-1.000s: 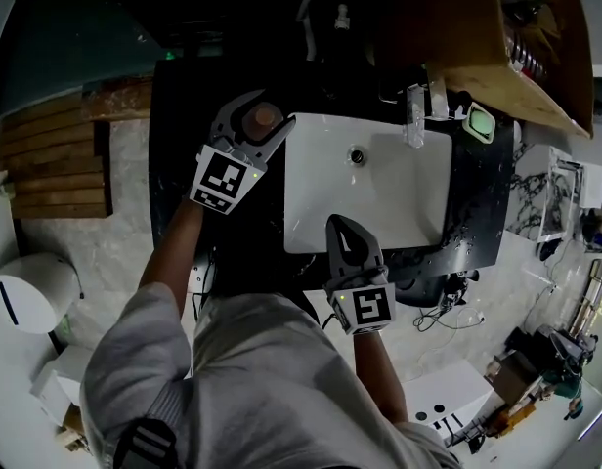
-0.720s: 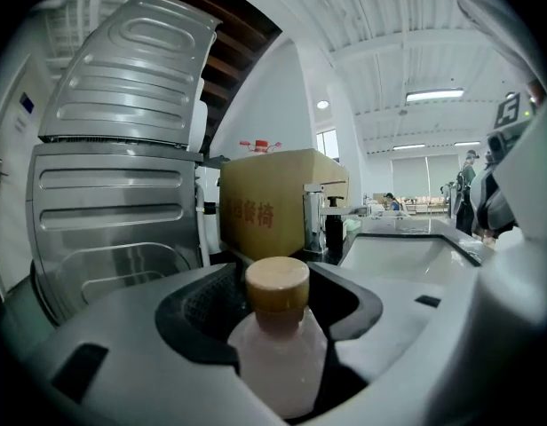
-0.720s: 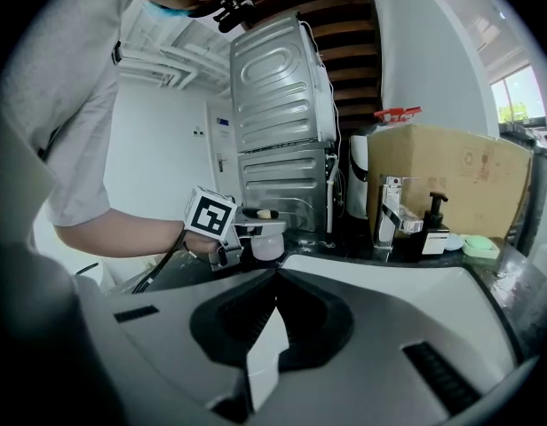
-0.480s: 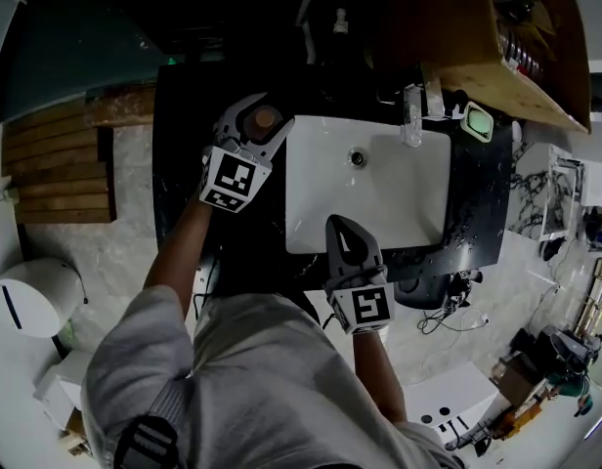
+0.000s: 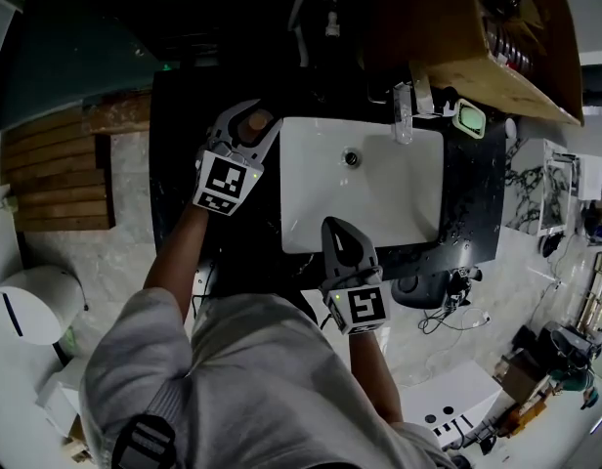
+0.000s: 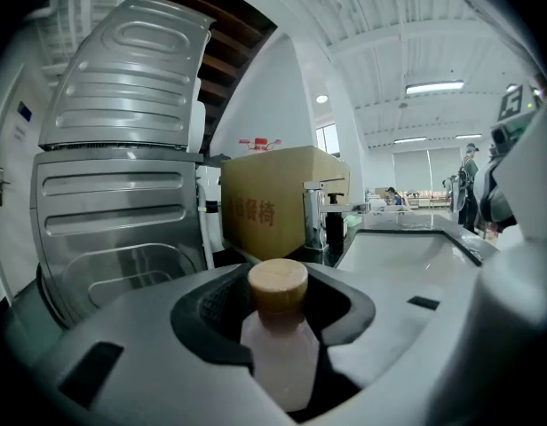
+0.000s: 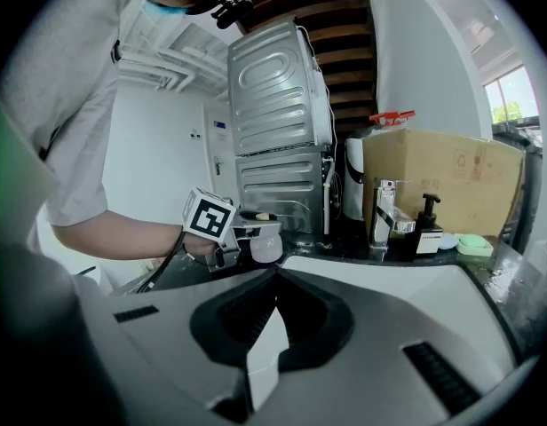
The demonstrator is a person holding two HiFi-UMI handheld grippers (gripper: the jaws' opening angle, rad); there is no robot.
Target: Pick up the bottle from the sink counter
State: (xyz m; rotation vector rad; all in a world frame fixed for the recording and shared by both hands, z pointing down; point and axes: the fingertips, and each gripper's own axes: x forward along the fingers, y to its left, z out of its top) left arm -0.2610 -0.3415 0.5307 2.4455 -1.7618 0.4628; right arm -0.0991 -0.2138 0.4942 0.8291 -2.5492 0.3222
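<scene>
Black sink counter (image 5: 174, 164): left gripper (image 5: 253, 116) jaws just closing onto bottle (image 6: 278, 327); right gripper (image 5: 338, 227) jaws clenched.

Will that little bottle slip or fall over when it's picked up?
Probably no slipping: the bottle looks frosted, not shiny, and the left gripper's fingers, which have just been closing, hug its body. It looks small, so likely light. Its body looks wider than its neck, so it probably won't tip easily.

The bottle (image 6: 282, 358) looks frosted and matt, its cap (image 6: 277, 282) wood-toned. The sink (image 5: 379, 203) is glossy white, the counter (image 5: 174, 164) glossy black. The tap (image 7: 382, 211) is polished metal, the box (image 7: 433, 162) plain cardboard.
</scene>
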